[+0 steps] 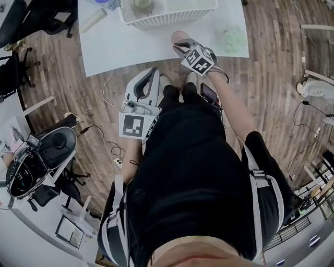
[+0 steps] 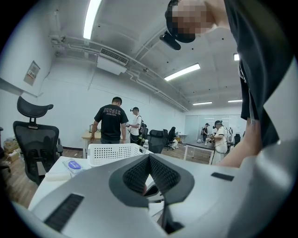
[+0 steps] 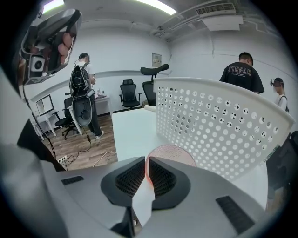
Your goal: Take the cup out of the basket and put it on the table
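A translucent pink cup [image 1: 179,37] [image 3: 173,154] is just outside the white perforated basket [image 1: 167,14] [image 3: 219,118], over the white table [image 1: 130,47]. My right gripper [image 1: 180,47] [image 3: 145,160] is shut on the cup's rim, one jaw inside and one outside. I cannot tell whether the cup's base touches the table. My left gripper [image 1: 152,72] [image 2: 149,158] hangs shut and holds nothing, over the wooden floor short of the table's near edge. From the left gripper view the basket [image 2: 114,152] stands ahead on the table.
A pale green cup [image 1: 232,39] stands on the table to the right of the pink one. A whitish cylinder [image 1: 94,20] lies at the table's far left. Office chairs [image 1: 49,148] and cables [image 1: 112,143] sit on the floor to the left. People stand in the background.
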